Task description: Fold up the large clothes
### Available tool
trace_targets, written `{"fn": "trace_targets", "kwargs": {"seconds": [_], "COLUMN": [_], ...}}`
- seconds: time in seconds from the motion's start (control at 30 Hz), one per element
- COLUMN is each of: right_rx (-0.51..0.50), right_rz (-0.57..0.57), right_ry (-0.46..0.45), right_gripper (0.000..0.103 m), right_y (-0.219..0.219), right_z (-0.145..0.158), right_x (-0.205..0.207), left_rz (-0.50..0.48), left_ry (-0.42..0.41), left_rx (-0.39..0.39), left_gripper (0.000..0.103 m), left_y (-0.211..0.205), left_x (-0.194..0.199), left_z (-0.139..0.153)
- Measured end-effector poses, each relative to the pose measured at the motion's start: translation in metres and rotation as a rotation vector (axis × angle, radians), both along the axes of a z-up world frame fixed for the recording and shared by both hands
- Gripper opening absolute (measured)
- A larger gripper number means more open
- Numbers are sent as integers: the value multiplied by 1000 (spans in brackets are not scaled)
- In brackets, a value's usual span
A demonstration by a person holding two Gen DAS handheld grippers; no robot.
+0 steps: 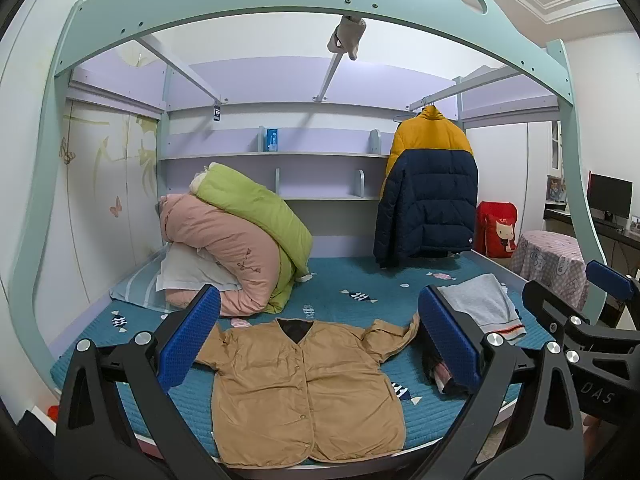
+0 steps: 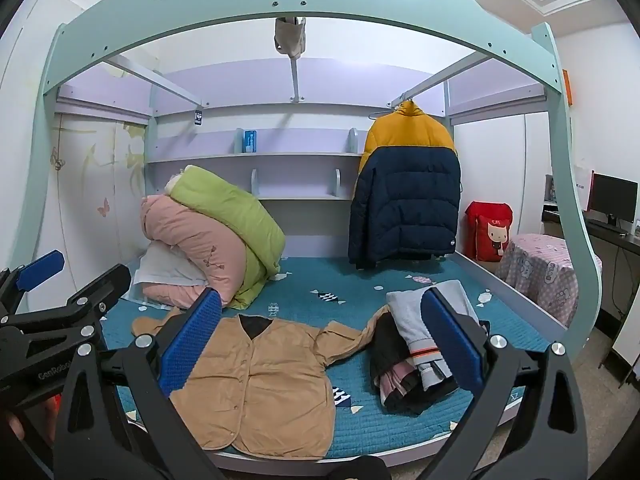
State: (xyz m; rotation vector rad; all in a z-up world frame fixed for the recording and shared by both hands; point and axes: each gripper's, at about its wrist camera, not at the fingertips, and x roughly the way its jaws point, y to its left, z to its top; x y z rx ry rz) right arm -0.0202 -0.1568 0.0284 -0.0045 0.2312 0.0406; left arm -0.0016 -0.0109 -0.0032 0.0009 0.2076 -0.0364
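Observation:
A tan jacket (image 1: 304, 388) lies flat, front up and buttoned, on the blue bed cover (image 1: 352, 276) near the bed's front edge; it also shows in the right wrist view (image 2: 260, 384). Its right sleeve is bent toward a pile of folded clothes (image 2: 420, 344), grey on top. My left gripper (image 1: 320, 340) is open and empty, held above the jacket. My right gripper (image 2: 324, 344) is open and empty, above the jacket's right side and the pile. Each gripper shows at the edge of the other's view.
Rolled pink and green quilts (image 1: 240, 240) and a pillow sit at the back left of the bed. A yellow and navy puffer jacket (image 1: 428, 184) hangs at the back right. A red bag (image 1: 496, 228), a covered stool (image 1: 552, 264) and a desk with a monitor (image 1: 610, 200) stand to the right.

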Motion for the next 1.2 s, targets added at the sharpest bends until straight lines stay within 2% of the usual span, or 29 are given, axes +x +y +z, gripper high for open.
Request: {"fn": "trace_targets", "kwargs": {"seconds": [1.2], "right_rx": [13], "right_rz": [5], "right_ry": [-10], "right_gripper": [96], "right_y": [-1], "right_z": [6], "right_x": [-4], "left_rz": [-2], "left_ry": [-15], "left_rx": [9], "left_gripper": [98], "left_y": [-8], "left_x": [-3], "left_z": [9]}}
